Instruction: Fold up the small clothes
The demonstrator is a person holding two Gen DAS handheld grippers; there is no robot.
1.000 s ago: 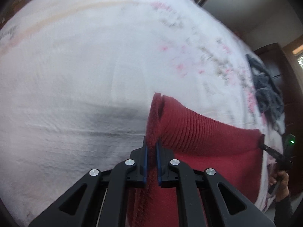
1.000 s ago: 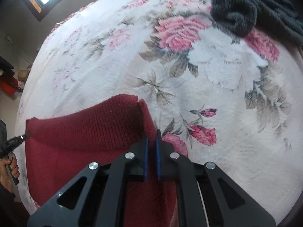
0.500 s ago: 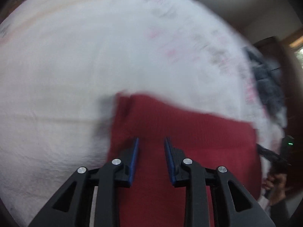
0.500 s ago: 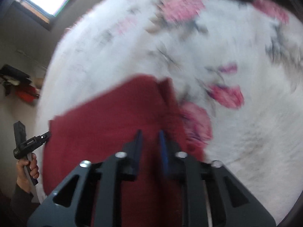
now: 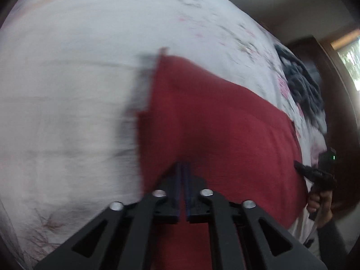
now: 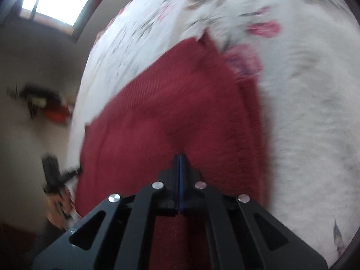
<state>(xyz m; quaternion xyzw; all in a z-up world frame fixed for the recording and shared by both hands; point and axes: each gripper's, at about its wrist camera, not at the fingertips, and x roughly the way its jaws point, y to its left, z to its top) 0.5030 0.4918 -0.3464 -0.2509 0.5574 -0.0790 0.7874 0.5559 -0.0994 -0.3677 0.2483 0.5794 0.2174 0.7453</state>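
both tongs look closed, or almost closed, over the red knitted cloth, and each seems to pinch its near edge, though the pictures are blurred and the cloth between the blue pads cannot be seen clearly. starting at the left of the red cloth: the left gripper has its pads with only a thin slit between them, pointing at the near-left part of the cloth, and the left edge of the cloth runs away from it toward the far-left corner, which sticks up a little. the cloth lies spread on the white flowered blanket, and it looks like one layer already doubled over, because in the right wrist view a second red edge shows along its right side. moving to the right of the cloth, the right gripper has its pads pressed together with no gap visible, at the near-right part. beyond the far-right corner of the cloth, well apart from it, a dark grey garment waits on the blanket. i judge that one fold is made and the next one is just starting; the red cloth must still be brought over and laid flat, and the grey garment looks not yet folded.
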